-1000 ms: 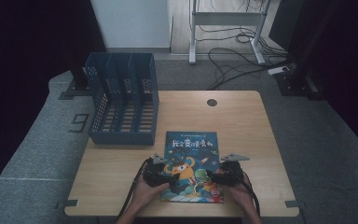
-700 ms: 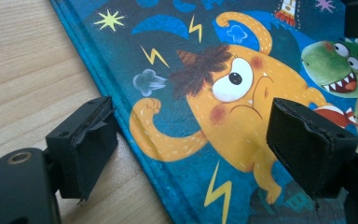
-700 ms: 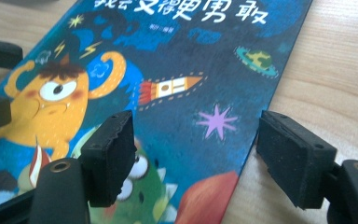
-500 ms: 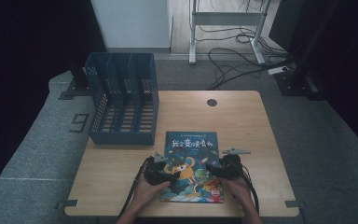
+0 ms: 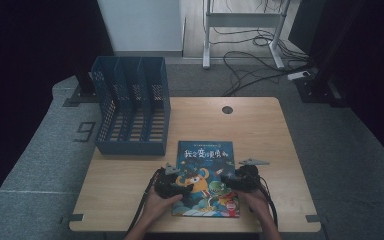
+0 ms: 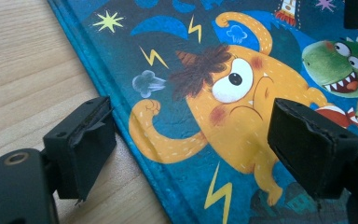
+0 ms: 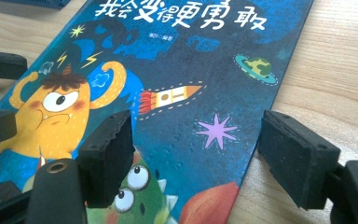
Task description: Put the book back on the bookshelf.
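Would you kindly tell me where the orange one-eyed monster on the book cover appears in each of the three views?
High view: orange monster on the lower half of the book, between the two grippers.
Left gripper view: monster at the centre, between the open jaws.
Right gripper view: monster at the left, above the left jaw.
Shared landmark: the green toothy monster beside it.

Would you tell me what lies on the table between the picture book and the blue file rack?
Nothing: in the high view only a narrow strip of bare wooden table separates the picture book from the blue file rack.
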A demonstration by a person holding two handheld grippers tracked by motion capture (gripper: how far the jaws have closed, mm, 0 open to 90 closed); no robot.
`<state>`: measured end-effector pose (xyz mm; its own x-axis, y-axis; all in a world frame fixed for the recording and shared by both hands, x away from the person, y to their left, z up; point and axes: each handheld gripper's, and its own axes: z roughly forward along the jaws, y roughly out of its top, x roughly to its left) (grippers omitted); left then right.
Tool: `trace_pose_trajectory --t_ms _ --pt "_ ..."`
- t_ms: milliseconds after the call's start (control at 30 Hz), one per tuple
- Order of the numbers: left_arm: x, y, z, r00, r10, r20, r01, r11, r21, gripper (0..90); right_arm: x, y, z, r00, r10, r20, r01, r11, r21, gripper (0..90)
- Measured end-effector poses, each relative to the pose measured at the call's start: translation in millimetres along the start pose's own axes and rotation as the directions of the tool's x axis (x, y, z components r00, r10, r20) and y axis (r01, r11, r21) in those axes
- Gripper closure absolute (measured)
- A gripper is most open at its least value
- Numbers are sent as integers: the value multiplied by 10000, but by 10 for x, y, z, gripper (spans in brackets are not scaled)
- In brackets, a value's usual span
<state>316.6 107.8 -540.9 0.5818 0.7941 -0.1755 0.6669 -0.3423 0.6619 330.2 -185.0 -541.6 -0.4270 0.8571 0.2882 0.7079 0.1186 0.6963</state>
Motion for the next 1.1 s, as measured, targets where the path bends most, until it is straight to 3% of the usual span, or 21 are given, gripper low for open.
trace_pose_trajectory --t_ms 433,667,700,733,800,1100 --pt "8 1 -3 10000 -34 63 34 10000 7 149 47 -1 1 9996 -121 252 120 9999 38 247" --pt "18 6 -6 9998 -98 146 98 10000 19 149 40 20 -48 10000 -2 -39 2 9999 -103 275" --pt "15 5 -7 9999 -76 122 75 10000 38 149 38 27 -55 9895 448 -1375 -473 9988 -149 300" --pt "15 5 -8 9999 -84 130 83 10000 43 149 67 30 -47 9883 441 -1459 -470 9988 -165 294" --pt "22 4 -12 9998 -112 193 112 9999 33 149 123 40 -30 9963 104 -857 -119 9998 -161 278" --pt "22 2 -12 9998 -105 193 104 9999 28 149 26 38 -23 9988 274 -397 -282 9994 -186 265"
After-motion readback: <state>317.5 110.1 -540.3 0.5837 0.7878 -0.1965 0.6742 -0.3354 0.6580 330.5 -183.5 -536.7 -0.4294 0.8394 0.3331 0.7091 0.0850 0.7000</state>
